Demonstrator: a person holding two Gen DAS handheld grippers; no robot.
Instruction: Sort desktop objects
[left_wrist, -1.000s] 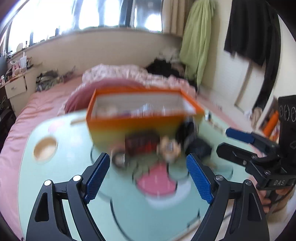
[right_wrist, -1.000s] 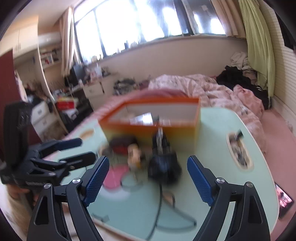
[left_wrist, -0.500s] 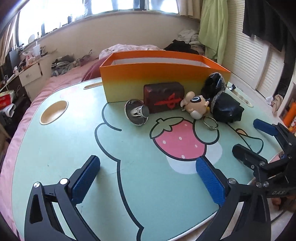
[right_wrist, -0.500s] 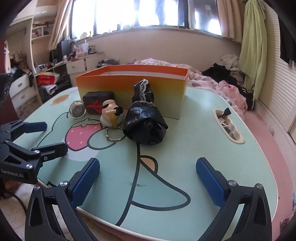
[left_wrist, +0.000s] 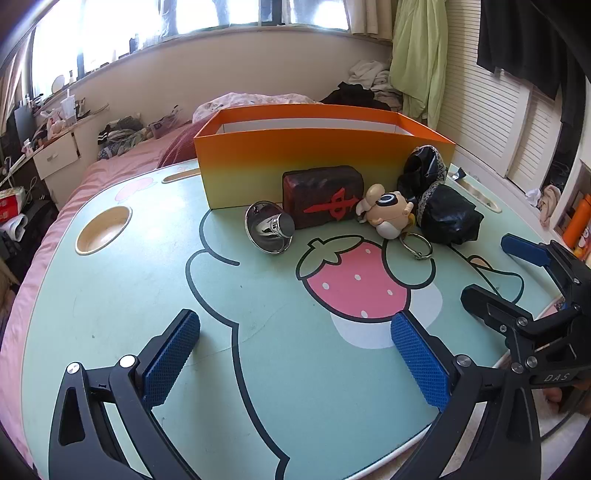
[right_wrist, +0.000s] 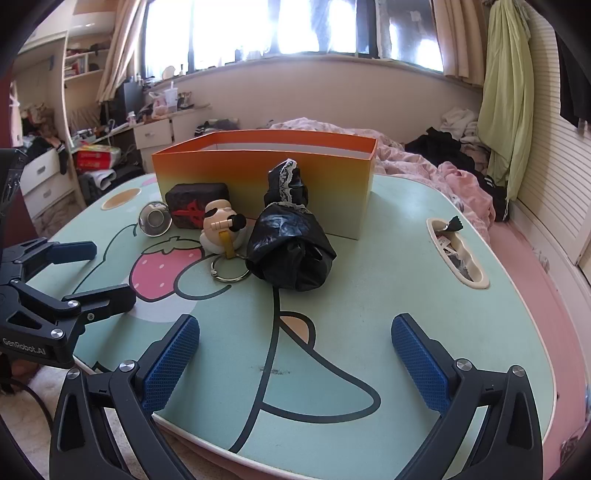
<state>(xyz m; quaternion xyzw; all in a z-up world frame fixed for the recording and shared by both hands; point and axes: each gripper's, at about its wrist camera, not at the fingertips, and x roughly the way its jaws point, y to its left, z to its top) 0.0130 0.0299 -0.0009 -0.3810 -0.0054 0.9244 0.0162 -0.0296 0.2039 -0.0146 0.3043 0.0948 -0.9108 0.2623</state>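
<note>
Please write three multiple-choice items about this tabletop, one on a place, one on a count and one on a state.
1. Where does the toy figure lie?
A. inside the orange box
B. between the dark red block and the black bag
C. in the round cup recess

2. How many loose items sit in front of the orange box?
A. two
B. four
C. seven

3. What state is the left tool in?
A. open, holding nothing
B. shut on the metal strainer
C. shut on the key ring

Answers: 1 B, the dark red block is on one side and the black bag on the other; 2 B, metal strainer, block, figure, bag; 3 A, its pads stand wide apart over bare table.
</note>
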